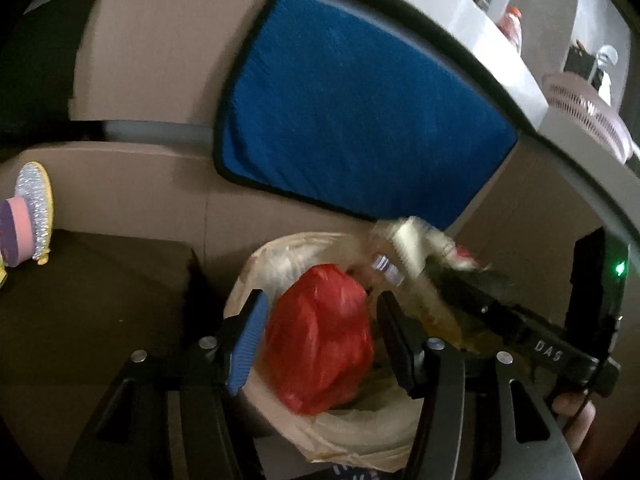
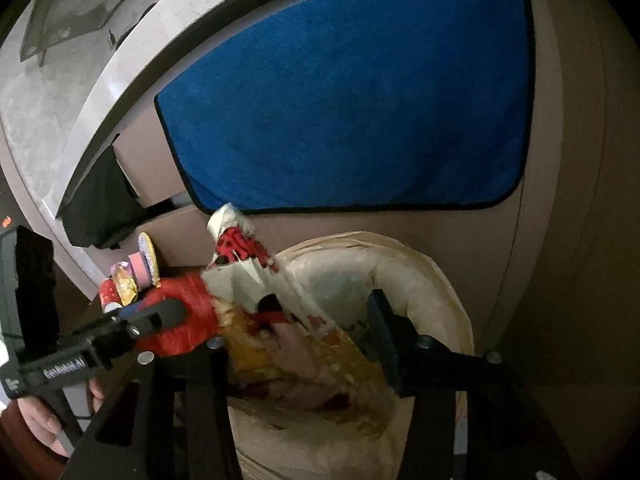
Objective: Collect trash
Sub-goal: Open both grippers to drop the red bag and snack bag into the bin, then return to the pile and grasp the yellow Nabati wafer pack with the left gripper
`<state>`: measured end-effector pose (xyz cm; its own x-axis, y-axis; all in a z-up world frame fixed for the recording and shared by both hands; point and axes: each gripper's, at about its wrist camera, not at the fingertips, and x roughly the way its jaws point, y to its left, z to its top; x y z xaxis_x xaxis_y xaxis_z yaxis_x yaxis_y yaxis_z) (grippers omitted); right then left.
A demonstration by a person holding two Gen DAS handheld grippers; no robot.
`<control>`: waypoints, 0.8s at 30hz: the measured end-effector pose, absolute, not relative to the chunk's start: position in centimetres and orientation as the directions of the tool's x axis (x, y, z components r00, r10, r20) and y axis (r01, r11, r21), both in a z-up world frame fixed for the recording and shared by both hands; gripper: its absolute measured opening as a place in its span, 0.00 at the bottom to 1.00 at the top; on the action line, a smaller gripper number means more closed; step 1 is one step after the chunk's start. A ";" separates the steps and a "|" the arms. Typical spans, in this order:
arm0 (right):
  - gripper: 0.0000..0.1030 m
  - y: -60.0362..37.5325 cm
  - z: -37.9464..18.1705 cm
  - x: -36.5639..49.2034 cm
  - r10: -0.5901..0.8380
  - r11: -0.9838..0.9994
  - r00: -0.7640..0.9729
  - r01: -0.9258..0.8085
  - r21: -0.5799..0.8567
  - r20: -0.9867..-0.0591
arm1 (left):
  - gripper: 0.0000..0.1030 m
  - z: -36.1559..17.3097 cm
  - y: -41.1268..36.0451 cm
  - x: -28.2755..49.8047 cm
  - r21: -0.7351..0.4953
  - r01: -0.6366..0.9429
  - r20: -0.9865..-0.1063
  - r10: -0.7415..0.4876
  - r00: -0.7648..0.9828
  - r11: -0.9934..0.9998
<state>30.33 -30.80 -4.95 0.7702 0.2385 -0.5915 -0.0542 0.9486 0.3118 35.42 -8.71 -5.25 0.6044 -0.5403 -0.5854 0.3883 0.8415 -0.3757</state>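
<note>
Below both grippers, a trash bin (image 1: 360, 432) lined with a pale plastic bag is sitting against a tan cabinet front. Left gripper (image 1: 320, 340) is hovering with its fingers spread wide, and a red plastic bag (image 1: 320, 340) is lying in the bin straight ahead between them, not pinched. Right gripper (image 2: 288, 332) is also standing open, its fingers apart over the bin mouth; a crumpled white and red wrapper (image 2: 240, 264) is showing just ahead of it above the bin, blurred, and whether anything is touching it cannot be told. Beyond both grippers, a blue towel (image 2: 344, 92) is hanging over the cabinet front.
</note>
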 end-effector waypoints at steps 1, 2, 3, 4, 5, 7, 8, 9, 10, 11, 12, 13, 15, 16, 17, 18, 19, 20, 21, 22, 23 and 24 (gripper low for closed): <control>0.46 -30.8 -4.8 30.2 0.233 0.950 0.774 -0.051 0.310 -0.589 | 0.56 -5.1 -8.5 35.4 -0.381 0.385 -0.580 -0.542 0.608 0.840; 0.46 -30.9 -4.7 30.0 0.230 0.950 0.777 -0.048 0.308 -0.586 | 0.56 -5.0 -8.1 35.2 -0.391 0.383 -0.573 -0.547 0.611 0.837; 0.46 -30.7 -4.5 29.8 0.220 0.952 0.784 -0.044 0.303 -0.581 | 0.56 -4.8 -7.7 35.1 -0.406 0.380 -0.564 -0.555 0.611 0.831; 0.46 -30.9 -4.4 29.6 0.210 0.955 0.789 -0.039 0.294 -0.578 | 0.56 -4.7 -7.3 35.0 -0.423 0.374 -0.557 -0.563 0.611 0.825; 0.46 -30.7 -4.1 29.3 0.190 0.960 0.798 -0.029 0.278 -0.572 | 0.56 -4.6 -6.9 34.9 -0.437 0.368 -0.551 -0.567 0.613 0.821; 0.46 -30.9 -3.6 28.7 0.169 0.964 0.814 -0.020 0.264 -0.555 | 0.56 -4.3 -6.3 34.9 -0.447 0.350 -0.542 -0.561 0.626 0.823; 0.46 -31.0 -3.2 28.3 0.169 0.964 0.821 -0.022 0.266 -0.544 | 0.56 -4.0 -5.8 34.8 -0.443 0.338 -0.540 -0.548 0.639 0.831; 0.47 -31.0 -2.9 28.1 0.173 0.963 0.825 -0.027 0.269 -0.538 | 0.56 -3.9 -5.6 34.7 -0.440 0.330 -0.538 -0.540 0.647 0.835; 0.47 -31.0 -2.6 27.9 0.173 0.963 0.827 -0.028 0.267 -0.534 | 0.56 -3.8 -5.1 34.6 -0.441 0.321 -0.536 -0.533 0.655 0.838; 0.47 -30.9 -2.3 27.7 0.169 0.965 0.830 -0.030 0.261 -0.531 | 0.56 -3.7 -4.6 34.4 -0.443 0.311 -0.534 -0.526 0.662 0.841; 0.47 -30.7 -2.0 27.5 0.166 0.967 0.833 -0.031 0.254 -0.527 | 0.56 -3.7 -3.9 34.2 -0.445 0.298 -0.533 -0.517 0.669 0.844; 0.47 -30.6 -1.6 27.4 0.165 0.968 0.836 -0.034 0.250 -0.524 | 0.56 -3.6 -3.3 34.0 -0.446 0.286 -0.534 -0.508 0.676 0.848; 0.47 -30.3 -1.2 27.1 0.169 0.968 0.840 -0.041 0.249 -0.515 | 0.56 -3.7 -2.0 33.5 -0.444 0.264 -0.538 -0.490 0.686 0.856; 0.47 -30.1 -0.9 27.0 0.173 0.967 0.843 -0.047 0.251 -0.510 | 0.56 -3.9 -1.5 33.2 -0.442 0.256 -0.541 -0.484 0.688 0.859; 0.47 -29.9 -0.8 26.9 0.174 0.967 0.844 -0.049 0.250 -0.507 | 0.56 -4.0 -0.7 33.0 -0.438 0.244 -0.546 -0.472 0.692 0.865; 0.47 -29.6 -0.6 26.8 0.175 0.967 0.845 -0.053 0.248 -0.505 | 0.56 -4.1 -0.1 32.8 -0.435 0.237 -0.549 -0.464 0.695 0.869; 0.47 -29.2 -0.4 26.7 0.178 0.968 0.845 -0.058 0.244 -0.504 | 0.56 -4.2 0.6 32.5 -0.432 0.227 -0.551 -0.455 0.699 0.873; 0.47 -28.8 -0.2 26.7 0.181 0.968 0.844 -0.063 0.242 -0.504 | 0.56 -4.3 1.5 32.2 -0.430 0.217 -0.552 -0.445 0.705 0.876; 0.47 -28.4 -0.2 26.7 0.185 0.968 0.843 -0.068 0.242 -0.505 | 0.56 -4.4 2.4 31.8 -0.426 0.206 -0.552 -0.434 0.712 0.881; 0.47 -27.9 -0.1 26.7 0.196 0.967 0.840 -0.079 0.244 -0.505 | 0.56 -4.4 3.3 31.5 -0.422 0.195 -0.552 -0.422 0.719 0.885; 0.47 -27.6 -0.1 26.7 0.207 0.965 0.838 -0.090 0.246 -0.505 | 0.56 -4.5 4.1 31.2 -0.417 0.184 -0.553 -0.409 0.726 0.890; 0.47 -27.0 -0.2 26.8 0.215 0.964 0.835 -0.100 0.245 -0.506 | 0.56 -4.6 5.4 30.8 -0.408 0.166 -0.556 -0.389 0.735 0.898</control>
<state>26.76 -26.96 -0.16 0.8354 0.2148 -0.5059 -0.0998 0.9645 0.2446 30.76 5.40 -4.62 0.7346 -0.3888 -0.5560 0.1659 0.8976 -0.4085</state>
